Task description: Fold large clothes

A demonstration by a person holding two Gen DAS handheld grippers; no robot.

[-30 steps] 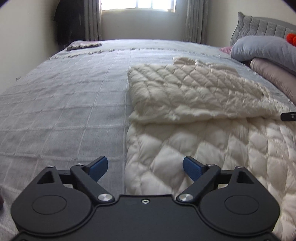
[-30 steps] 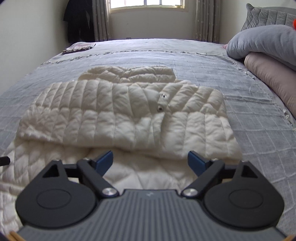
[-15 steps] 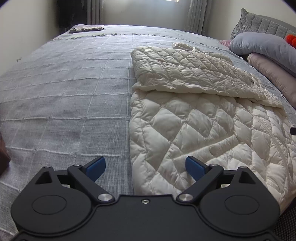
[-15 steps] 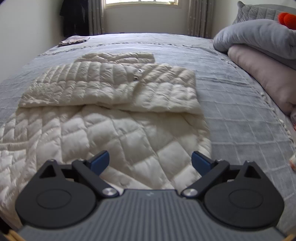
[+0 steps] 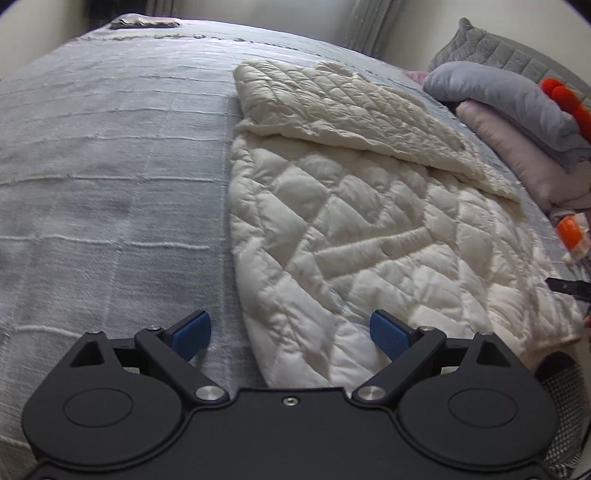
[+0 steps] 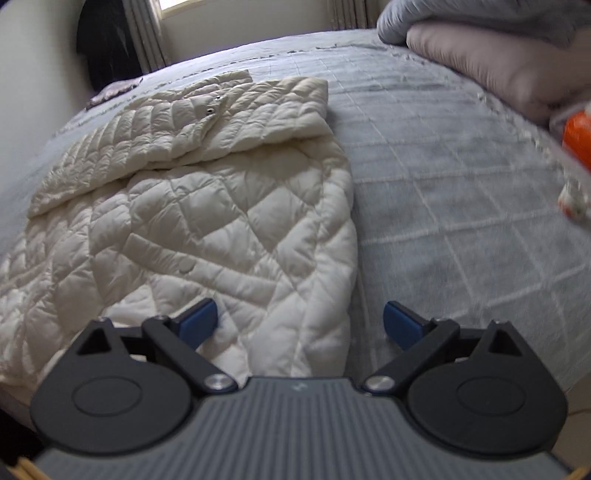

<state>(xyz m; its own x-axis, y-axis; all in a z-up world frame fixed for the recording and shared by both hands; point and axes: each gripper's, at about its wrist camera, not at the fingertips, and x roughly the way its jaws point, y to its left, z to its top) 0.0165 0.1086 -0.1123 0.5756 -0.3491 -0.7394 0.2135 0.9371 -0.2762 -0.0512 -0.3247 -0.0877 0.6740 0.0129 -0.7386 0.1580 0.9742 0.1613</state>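
A cream quilted jacket [image 5: 369, 229] lies flat on the grey bedspread [image 5: 110, 166], its upper part [image 5: 332, 107] folded down over the body. My left gripper [image 5: 290, 328] hangs open above the jacket's near left hem, one finger over the bedspread and one over the fabric. In the right wrist view the same jacket [image 6: 207, 229] fills the left side, its folded part [image 6: 229, 114] showing two snaps. My right gripper [image 6: 300, 319] stands wide open over the near right hem edge. Neither gripper holds anything. A dark tip of the right gripper [image 5: 565, 286] shows at the left view's right edge.
Grey [image 5: 509, 96] and pink [image 5: 517, 155] pillows are stacked at the bed's right side, with an orange-and-white object [image 6: 578, 140] beside them. A dark folded cloth [image 5: 144, 23] lies at the far left corner. Dark clothing [image 6: 107, 48] hangs by the curtained window.
Both grippers drew back toward the jacket's near hem and tilted further down, so the lower body now fills the views. The right gripper shifted to the jacket's right edge.
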